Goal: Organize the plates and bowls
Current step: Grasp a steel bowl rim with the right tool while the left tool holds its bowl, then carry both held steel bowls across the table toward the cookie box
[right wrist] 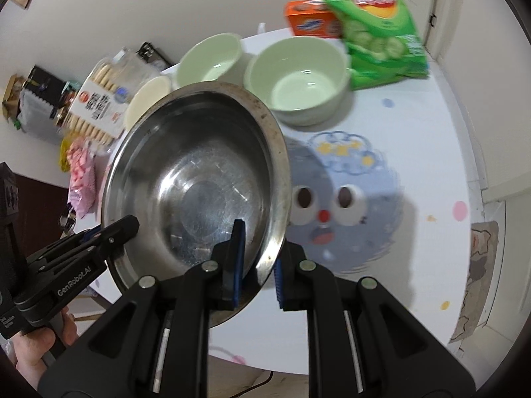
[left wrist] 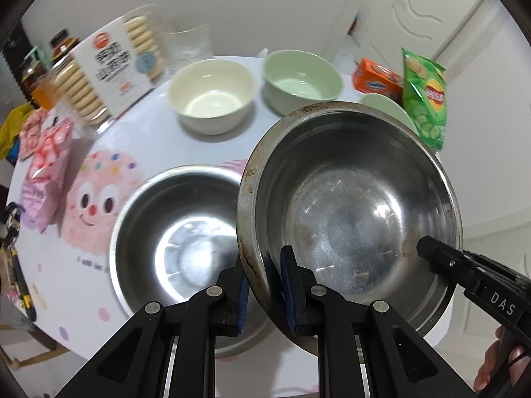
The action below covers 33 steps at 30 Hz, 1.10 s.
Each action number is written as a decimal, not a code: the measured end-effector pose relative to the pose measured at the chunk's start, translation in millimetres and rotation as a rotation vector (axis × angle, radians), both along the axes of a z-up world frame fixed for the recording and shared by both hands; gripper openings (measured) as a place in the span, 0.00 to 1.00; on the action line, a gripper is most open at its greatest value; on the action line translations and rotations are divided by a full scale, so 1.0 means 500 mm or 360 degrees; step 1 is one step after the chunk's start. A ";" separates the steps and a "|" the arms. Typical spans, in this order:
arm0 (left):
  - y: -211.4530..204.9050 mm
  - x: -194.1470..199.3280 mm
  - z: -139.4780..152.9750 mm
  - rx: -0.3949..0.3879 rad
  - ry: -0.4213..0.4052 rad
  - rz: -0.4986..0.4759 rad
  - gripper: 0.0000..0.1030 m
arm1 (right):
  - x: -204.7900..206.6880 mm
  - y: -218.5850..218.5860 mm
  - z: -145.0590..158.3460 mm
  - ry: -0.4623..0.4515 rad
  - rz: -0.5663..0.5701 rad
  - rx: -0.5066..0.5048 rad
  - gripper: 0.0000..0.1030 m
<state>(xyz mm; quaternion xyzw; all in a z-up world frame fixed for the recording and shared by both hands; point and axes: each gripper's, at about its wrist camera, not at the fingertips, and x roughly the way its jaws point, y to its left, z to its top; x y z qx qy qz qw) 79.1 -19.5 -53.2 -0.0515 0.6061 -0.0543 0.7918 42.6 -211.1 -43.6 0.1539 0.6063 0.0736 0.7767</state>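
Observation:
A steel bowl (left wrist: 351,219) is held tilted above the table, gripped at opposite rims by both grippers. My left gripper (left wrist: 265,295) is shut on its near-left rim. My right gripper (right wrist: 257,268) is shut on its right rim, and it also shows in the left wrist view (left wrist: 431,252). The same bowl fills the right wrist view (right wrist: 199,179). A second steel bowl (left wrist: 176,235) sits on the table below and left. A cream bowl (left wrist: 210,94) and a green bowl (left wrist: 302,79) stand further back. Another green bowl (right wrist: 298,79) stands near the chips.
A biscuit box (left wrist: 113,69), a glass (left wrist: 189,39), pink snack packs (left wrist: 43,165), an orange box (left wrist: 375,79) and a green chip bag (left wrist: 424,99) ring the round white table (left wrist: 83,282). The table edge (right wrist: 464,232) is at the right.

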 end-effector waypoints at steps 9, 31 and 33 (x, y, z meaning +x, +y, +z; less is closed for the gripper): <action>0.129 -0.041 -0.009 0.0048 0.0014 0.0105 0.17 | 0.000 0.140 -0.015 0.0025 0.0163 0.0030 0.18; 0.236 -0.062 -0.107 0.0129 0.0182 0.0120 0.19 | 0.010 0.285 -0.095 0.0181 0.0288 -0.0022 0.20; 0.238 -0.056 -0.113 0.0131 0.0187 0.0113 0.19 | 0.013 0.288 -0.100 0.0190 0.0284 -0.0027 0.20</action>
